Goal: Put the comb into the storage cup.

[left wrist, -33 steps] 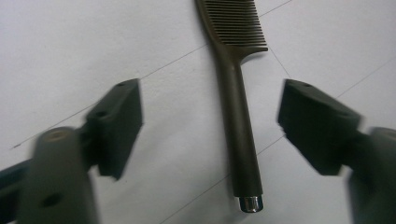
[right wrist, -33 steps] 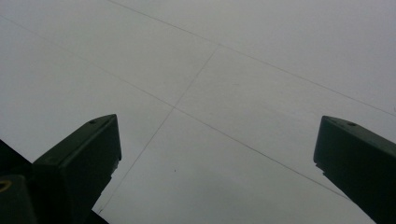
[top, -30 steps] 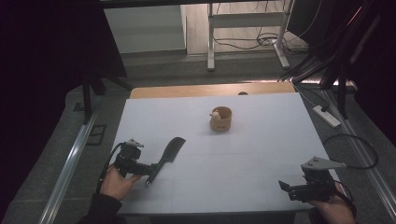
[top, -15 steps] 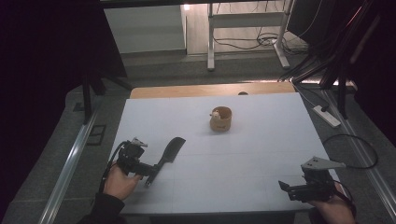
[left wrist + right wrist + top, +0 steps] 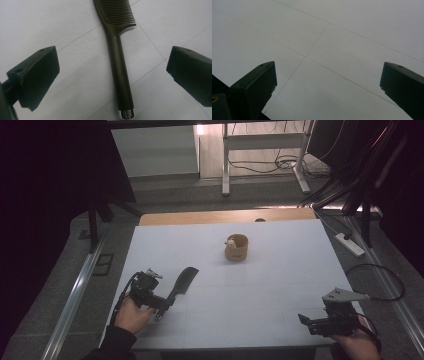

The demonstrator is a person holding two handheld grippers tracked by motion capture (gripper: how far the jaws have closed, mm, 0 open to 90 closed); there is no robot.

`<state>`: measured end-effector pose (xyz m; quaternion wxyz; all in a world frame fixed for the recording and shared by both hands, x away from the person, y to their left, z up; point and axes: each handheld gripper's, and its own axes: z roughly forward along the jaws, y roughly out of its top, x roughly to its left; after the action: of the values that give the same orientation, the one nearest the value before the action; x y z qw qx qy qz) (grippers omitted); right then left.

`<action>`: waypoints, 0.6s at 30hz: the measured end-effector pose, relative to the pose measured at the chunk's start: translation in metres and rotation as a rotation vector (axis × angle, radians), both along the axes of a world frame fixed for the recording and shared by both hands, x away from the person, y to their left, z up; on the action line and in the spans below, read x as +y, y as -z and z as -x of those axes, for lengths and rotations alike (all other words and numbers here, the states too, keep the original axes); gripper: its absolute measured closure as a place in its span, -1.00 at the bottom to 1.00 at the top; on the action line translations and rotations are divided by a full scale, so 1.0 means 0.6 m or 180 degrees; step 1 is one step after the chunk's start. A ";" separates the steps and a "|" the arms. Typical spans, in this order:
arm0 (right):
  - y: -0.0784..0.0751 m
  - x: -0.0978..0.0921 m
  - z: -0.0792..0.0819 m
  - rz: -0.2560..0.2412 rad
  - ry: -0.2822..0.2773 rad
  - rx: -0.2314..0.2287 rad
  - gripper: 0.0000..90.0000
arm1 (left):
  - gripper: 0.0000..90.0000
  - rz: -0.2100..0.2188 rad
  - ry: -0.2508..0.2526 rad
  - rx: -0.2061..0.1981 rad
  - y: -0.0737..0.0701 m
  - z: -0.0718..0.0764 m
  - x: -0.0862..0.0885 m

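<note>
Two grippers, both spread | left gripper (image 5: 113,65) straddles dark brown plastic comb (image 5: 117,57) handle, not touching | right gripper (image 5: 328,85) over bare white table (image 5: 352,37) | risk: smooth handle may skid or pivot if pinched off-centre.

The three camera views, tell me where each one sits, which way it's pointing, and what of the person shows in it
High view: fixed above the person's side, facing forward and down on the white table; both forearms enter from the bottom, with the left gripper and right gripper.
Left gripper view: rides that gripper, looking down between its open jaws at the comb.
Right gripper view: rides the right gripper, facing bare tabletop between its open jaws.
Shared: the comb appears in the high and left gripper views.
</note>
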<state>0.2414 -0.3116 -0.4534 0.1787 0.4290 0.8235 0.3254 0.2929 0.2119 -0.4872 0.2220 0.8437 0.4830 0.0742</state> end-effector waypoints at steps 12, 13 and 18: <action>0.000 0.001 0.000 0.0012 -0.0007 0.0006 -0.97 | -1.00 -0.0051 0.0079 0.0099 0.024 -0.013 -0.014; 0.000 0.001 0.000 0.0012 -0.0008 0.0005 -0.97 | -1.00 -0.0049 0.0094 0.0115 0.026 -0.015 -0.015; 0.000 0.001 0.000 0.0019 -0.0010 0.0011 -0.97 | -1.00 -0.0105 0.0138 0.0207 0.040 -0.022 -0.022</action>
<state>0.2416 -0.3109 -0.4537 0.1780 0.4277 0.8254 0.3225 0.3058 0.1987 -0.5111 0.1938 0.8595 0.4703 0.0498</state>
